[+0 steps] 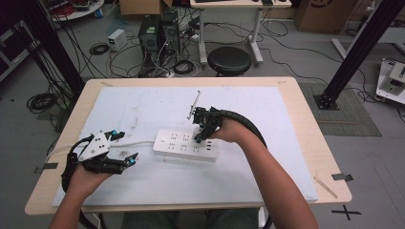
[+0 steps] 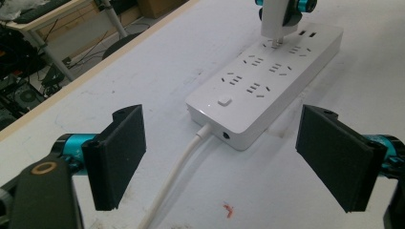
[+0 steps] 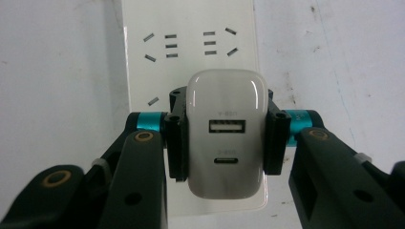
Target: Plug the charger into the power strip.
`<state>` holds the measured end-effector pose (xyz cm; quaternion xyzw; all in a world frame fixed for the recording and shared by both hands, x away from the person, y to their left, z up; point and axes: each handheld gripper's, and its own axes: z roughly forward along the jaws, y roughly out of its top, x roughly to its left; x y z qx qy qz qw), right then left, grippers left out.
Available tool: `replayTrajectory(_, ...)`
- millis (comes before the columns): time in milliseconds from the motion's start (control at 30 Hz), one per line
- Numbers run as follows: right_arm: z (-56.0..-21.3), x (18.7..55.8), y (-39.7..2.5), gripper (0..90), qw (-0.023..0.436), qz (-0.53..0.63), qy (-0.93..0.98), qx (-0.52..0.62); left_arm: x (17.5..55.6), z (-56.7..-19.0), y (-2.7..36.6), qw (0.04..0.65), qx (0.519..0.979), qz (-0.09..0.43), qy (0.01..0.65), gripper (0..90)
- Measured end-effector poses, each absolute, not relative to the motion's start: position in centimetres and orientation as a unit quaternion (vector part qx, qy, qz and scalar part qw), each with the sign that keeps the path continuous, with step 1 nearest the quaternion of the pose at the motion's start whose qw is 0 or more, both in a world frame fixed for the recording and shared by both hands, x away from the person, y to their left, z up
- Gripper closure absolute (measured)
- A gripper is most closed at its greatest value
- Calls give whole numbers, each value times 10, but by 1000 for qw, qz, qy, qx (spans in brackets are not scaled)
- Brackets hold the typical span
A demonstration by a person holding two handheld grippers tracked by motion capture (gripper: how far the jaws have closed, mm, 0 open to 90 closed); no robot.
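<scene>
White plastic fills the centre of the frame: a wall charger (image 3: 226,138), clamped by its two flat sides in the right tool (image 3: 224,138), hangs directly over a white power strip (image 1: 185,145) lying mid-frame on the pale sheet (image 1: 143,107) that covers the bench (image 1: 305,114). In the right gripper view we see the charger's two ports facing the camera, so its prongs point down at the strip; in the left gripper view, at the top edge, those prongs appear to be just at the slots of a socket near the strip's far end, though we cannot tell how deep they sit. We judge the side grip is chosen so the charger can be pressed straight down without tipping. The left tool (image 1: 125,149) waits at lower left of the high view, jaws wide apart and holding nothing, aimed at the strip's switch end where the white cable (image 2: 174,179) leaves it. That stance, we think, readies it to steady the strip should it slide under the push.
</scene>
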<state>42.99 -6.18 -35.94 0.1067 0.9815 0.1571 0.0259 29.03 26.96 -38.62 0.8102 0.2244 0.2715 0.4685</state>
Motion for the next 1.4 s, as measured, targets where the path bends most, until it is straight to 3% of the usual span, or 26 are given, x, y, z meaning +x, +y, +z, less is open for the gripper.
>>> replayTrajectory(367, -358, 436, -43, 635, 21, 99, 993, 66, 292, -388, 267, 471, 810, 268, 222, 173)
replayTrajectory(667, -365, 430, -28, 635, 47, 49, 997, 36, 294, -387, 266, 471, 811, 269, 221, 173)
replayTrajectory(1333, -370, 437, -34, 629, 23, 76, 994, 71, 299, -388, 249, 471, 816, 263, 209, 173)
replayTrajectory(1400, -370, 437, -37, 570, 21, 87, 993, 74, 300, -387, 250, 472, 815, 263, 210, 173)
